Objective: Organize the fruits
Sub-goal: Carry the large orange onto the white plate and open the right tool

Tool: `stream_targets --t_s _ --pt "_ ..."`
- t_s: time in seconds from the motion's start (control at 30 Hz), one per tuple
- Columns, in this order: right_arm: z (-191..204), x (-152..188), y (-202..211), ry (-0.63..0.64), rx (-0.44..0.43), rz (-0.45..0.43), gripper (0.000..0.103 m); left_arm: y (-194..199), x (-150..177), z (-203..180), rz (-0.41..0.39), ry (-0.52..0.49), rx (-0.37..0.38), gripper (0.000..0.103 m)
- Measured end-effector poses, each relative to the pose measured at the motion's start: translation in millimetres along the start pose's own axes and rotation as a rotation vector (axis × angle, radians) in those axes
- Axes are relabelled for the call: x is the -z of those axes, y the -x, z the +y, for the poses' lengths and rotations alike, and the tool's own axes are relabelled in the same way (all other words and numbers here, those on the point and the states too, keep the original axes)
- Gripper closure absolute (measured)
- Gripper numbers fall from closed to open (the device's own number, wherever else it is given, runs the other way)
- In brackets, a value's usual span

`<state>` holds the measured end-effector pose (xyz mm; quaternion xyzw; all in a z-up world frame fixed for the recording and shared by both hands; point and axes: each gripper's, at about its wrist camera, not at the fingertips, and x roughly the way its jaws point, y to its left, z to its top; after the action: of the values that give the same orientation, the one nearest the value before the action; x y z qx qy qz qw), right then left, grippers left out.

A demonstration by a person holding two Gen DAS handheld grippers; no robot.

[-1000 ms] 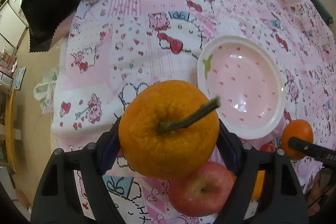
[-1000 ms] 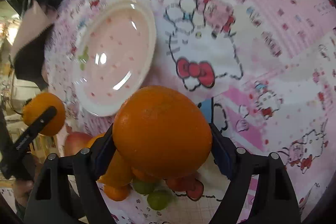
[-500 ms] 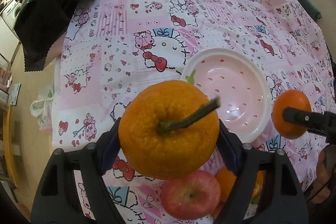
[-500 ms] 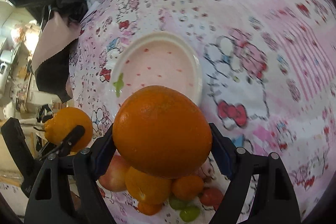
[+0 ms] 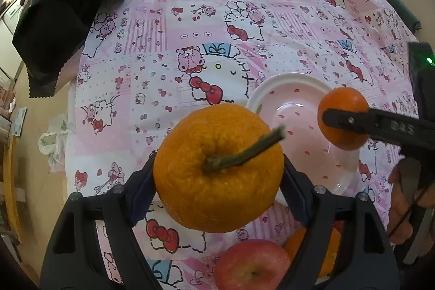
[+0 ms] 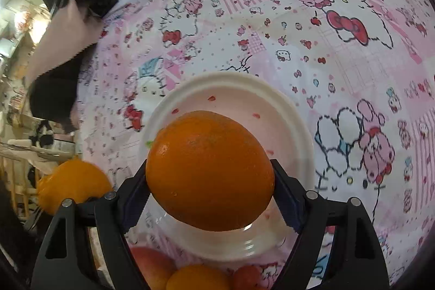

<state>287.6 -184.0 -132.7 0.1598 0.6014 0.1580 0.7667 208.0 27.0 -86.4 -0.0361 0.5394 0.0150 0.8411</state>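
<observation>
Pink cartoon-print bedspread lies beneath me, and my right gripper, jaws pinching a smooth orange, hangs right over the plate, nearer than my left gripper, whose jaws pinch a stemmed orange with the plate at its two o'clock.

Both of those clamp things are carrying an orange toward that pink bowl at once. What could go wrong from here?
1. The right hand-held gripper already holds its orange over the bowl; if the left hand-held gripper swings in with its stemmed orange, the two may bump.
2. The bowl looks shallow, so a dropped orange might roll out onto the cloth.
3. Each orange is pinched only at its sides and could slip.
</observation>
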Motion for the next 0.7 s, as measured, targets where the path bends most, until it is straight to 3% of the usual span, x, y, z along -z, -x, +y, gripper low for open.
stream_targets --t_s 0.07,0.33,0.6,0.7 --pt "0 -4 -8 0.003 0.024 0.008 0.019 -2 0 3 0.005 0.003 -0.003 0.024" --pt "-14 -3 -25 -0.088 -0.021 0.062 0.017 -7 -4 12 0.01 0.02 -0.007 0.024" --pt "-25 -11 25 -0.132 -0.132 -0.047 0.013 -2 -5 9 0.001 0.03 0.007 0.024" --pt "-47 2 17 -0.227 -0.129 0.017 0.017 -2 -5 7 0.002 0.031 0.009 0.024"
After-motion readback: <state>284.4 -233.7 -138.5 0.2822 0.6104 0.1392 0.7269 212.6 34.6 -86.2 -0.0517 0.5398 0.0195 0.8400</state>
